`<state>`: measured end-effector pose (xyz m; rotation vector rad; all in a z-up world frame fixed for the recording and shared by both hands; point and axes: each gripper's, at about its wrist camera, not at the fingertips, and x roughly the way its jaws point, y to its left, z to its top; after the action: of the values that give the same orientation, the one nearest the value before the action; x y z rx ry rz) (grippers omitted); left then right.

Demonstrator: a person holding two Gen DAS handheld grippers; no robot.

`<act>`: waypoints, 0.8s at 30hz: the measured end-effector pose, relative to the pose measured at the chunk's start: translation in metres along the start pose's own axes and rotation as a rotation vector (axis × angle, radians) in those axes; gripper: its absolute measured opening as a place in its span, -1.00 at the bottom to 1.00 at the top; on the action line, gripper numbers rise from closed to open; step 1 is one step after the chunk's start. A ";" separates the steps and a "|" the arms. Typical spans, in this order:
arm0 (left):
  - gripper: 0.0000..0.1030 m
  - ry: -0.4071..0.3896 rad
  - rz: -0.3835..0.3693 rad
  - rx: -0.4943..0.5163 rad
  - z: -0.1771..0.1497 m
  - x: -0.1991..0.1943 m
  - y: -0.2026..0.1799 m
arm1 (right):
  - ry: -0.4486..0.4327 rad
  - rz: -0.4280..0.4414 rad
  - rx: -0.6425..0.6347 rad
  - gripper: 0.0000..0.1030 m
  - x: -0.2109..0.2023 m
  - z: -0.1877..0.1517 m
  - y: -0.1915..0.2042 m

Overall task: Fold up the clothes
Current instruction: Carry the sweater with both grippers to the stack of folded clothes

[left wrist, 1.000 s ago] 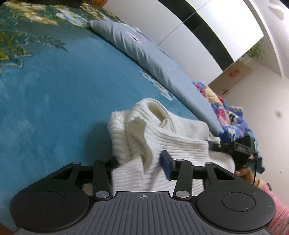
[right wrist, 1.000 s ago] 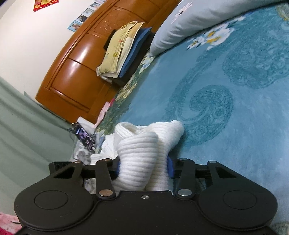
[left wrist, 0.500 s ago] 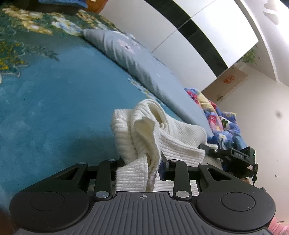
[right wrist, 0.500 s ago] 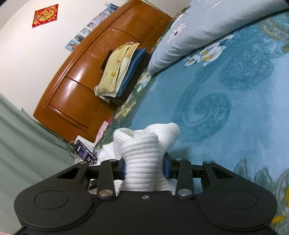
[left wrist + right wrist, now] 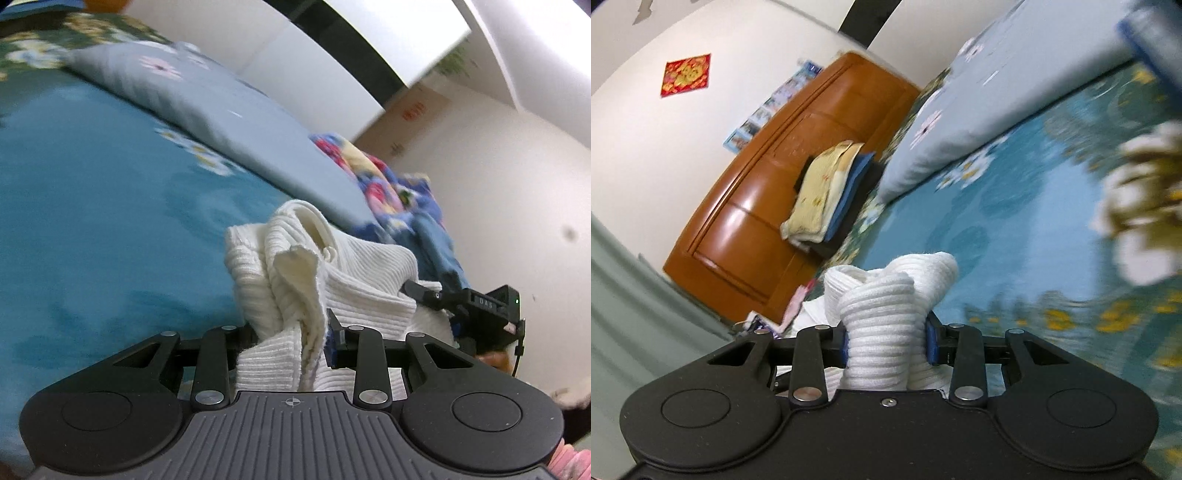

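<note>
Your left gripper (image 5: 291, 341) and right gripper (image 5: 886, 341) each clamped bunched white sweater (image 5: 332, 273) above the blue bedspread (image 5: 92, 221).

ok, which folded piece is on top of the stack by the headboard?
The pale yellow floral one; the blue piece and a dark one lie beneath it.

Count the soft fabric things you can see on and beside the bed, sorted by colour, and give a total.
White: 1, the ribbed sweater held in both grippers.
Pale blue: 1, the flowered quilt.
Teal: 1, the bed cover.
Multicoloured: 1, the bright blanket.
Yellow: 1, the folded cloth atop the stack by the headboard.
Total: 5
</note>
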<state>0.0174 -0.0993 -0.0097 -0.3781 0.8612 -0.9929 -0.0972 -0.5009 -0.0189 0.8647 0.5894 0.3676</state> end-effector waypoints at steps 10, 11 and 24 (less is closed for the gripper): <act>-0.46 0.107 -0.126 0.159 -0.017 0.088 -0.088 | -0.162 -0.153 0.020 -0.29 -0.143 -0.011 -0.026; -0.46 0.115 -0.136 0.170 -0.018 0.097 -0.095 | -0.174 -0.169 0.024 -0.29 -0.153 -0.012 -0.030; -0.46 0.210 -0.220 0.234 -0.044 0.194 -0.160 | -0.290 -0.351 0.063 -0.29 -0.261 -0.010 -0.078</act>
<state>-0.0569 -0.3430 -0.0238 -0.1715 0.8925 -1.3406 -0.3029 -0.6793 0.0009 0.8373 0.4727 -0.0948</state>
